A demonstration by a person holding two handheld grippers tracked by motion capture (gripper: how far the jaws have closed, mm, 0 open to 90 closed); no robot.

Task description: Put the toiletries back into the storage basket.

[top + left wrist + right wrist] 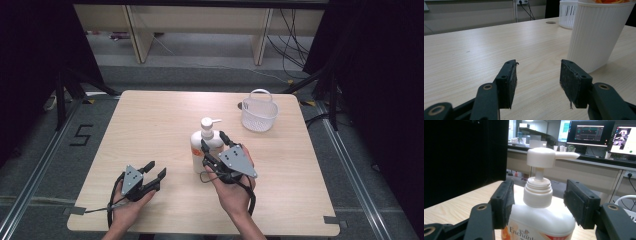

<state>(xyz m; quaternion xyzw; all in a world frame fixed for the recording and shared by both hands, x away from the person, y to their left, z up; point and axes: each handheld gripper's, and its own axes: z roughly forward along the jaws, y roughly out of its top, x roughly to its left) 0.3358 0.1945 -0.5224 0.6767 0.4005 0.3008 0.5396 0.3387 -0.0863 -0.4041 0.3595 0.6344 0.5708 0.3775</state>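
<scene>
Straddling the pump bottle (537,220) with jaws apart, the right gripper (537,202) should squeeze its smooth, probably slippery shoulder, not the thin pump neck, while the left gripper (537,82) idles, jaws apart.

A pale wooden table (474,45) spreads beneath and ahead of the jaws in the left gripper view. In the right gripper view, a black curtain (461,157) stands beyond the left jaw. Two lit monitors (589,132) glow far past the right jaw, with what may be cups (560,148) on the counter below them.
</scene>
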